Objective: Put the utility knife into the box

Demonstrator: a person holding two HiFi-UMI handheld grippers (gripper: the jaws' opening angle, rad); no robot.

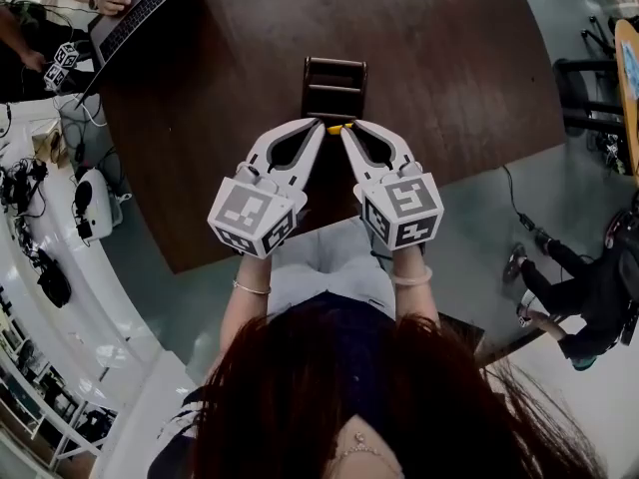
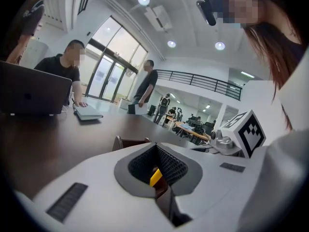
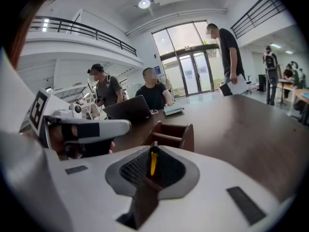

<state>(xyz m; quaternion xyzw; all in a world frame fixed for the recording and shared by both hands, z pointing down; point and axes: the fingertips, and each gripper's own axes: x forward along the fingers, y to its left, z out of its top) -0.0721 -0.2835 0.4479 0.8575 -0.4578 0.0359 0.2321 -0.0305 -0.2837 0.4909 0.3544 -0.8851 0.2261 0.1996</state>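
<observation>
Utility knife (image 1: 339, 128), yellow, clamped jointly in closed jaws of left gripper (image 1: 320, 126) and right gripper (image 1: 348, 129), just beside the box (image 1: 334, 72)

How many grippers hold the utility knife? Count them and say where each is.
2. The left gripper clamps the yellow utility knife from the left, the right gripper from the right, just short of the brown box.
</observation>
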